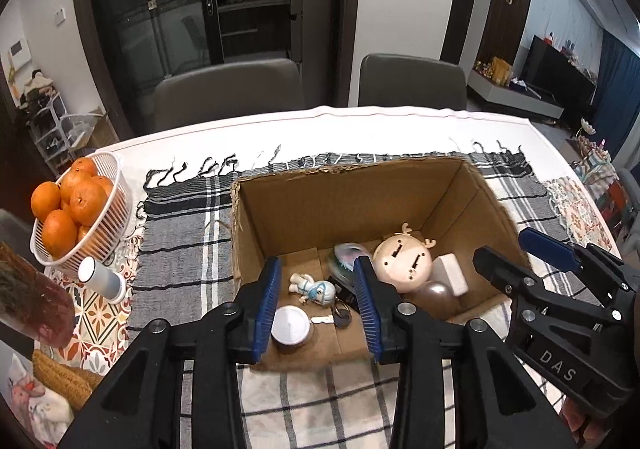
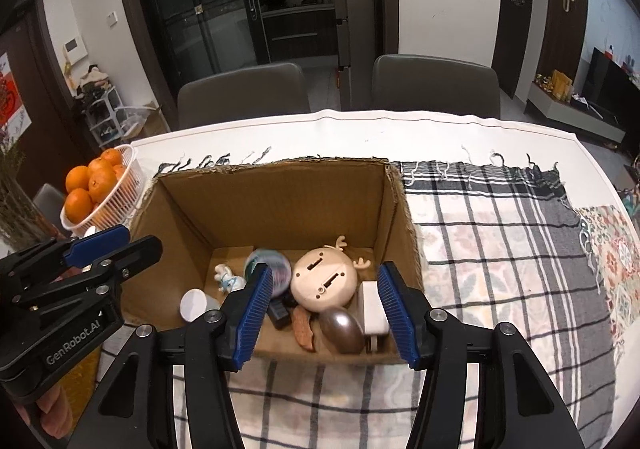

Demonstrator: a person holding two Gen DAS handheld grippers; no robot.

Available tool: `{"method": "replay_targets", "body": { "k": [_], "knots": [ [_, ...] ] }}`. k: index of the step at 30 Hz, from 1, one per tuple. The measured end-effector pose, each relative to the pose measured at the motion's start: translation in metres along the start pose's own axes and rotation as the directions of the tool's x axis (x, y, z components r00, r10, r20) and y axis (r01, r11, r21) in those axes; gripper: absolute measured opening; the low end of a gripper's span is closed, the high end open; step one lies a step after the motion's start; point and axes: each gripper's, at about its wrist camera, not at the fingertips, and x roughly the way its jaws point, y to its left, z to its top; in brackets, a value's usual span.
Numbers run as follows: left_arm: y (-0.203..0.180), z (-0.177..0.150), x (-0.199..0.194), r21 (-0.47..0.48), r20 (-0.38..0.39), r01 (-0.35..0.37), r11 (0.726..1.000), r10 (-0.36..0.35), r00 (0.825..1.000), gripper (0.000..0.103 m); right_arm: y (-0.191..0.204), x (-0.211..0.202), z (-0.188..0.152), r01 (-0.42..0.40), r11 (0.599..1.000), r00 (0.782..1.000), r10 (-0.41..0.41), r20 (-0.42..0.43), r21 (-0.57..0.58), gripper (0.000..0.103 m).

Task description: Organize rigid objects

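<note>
A checked cloth (image 2: pixel 500 233) covers the counter (image 1: pixel 360 125), and on it stands an open cardboard box (image 2: pixel 280 201) holding the rigid objects: a round cream toy with antlers (image 2: pixel 324 281), a metallic egg (image 2: pixel 344 331), a white block (image 2: pixel 372 309), a small white-and-blue figurine (image 1: pixel 316 289). A basket of oranges (image 1: pixel 76 209) sits to the box's left. Above the near wall, the left gripper (image 1: pixel 316 309) and right gripper (image 2: pixel 328 313) hover, fingers apart, empty.

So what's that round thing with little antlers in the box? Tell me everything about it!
The round cream plastic toy with antlers lies in the brown cardboard box, flat underside facing up, showing two slots and small screw holes. Two stubby antlers poke out toward the box's back wall. It seems to lean on a shiny metallic egg and rests beside a white block.
</note>
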Motion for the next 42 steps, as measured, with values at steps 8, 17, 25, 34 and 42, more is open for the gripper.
{"method": "replay_targets", "body": {
  "k": [8, 17, 25, 34, 42],
  "knots": [
    [-0.008, -0.02, -0.046, 0.003, 0.072, 0.014, 1.0, -0.014, 0.997, 0.038, 0.001, -0.047, -0.017, 0.011, 1.0, 0.997, -0.011, 0.075, 0.005, 0.056],
    [-0.013, -0.053, -0.106, 0.014, 0.16, 0.002, 1.0, -0.004, 0.987, 0.048, 0.005, -0.103, -0.045, 0.0, 1.0, 0.991, -0.003, 0.131, 0.028, 0.056],
    [-0.009, -0.088, -0.152, 0.015, 0.242, -0.038, 0.999, 0.033, 0.97, 0.06, 0.014, -0.145, -0.07, 0.013, 1.0, 0.982, -0.018, 0.188, 0.027, 0.066],
    [-0.013, -0.125, -0.182, 0.003, 0.294, -0.069, 0.998, 0.065, 0.954, 0.085, 0.023, -0.178, -0.104, 0.044, 0.999, 0.97, -0.046, 0.24, 0.014, 0.077],
    [-0.019, -0.152, -0.193, 0.011, 0.318, -0.094, 0.996, 0.085, 0.944, 0.1, 0.022, -0.192, -0.137, 0.062, 0.997, 0.966, -0.069, 0.248, 0.036, 0.079]
  ]
}}
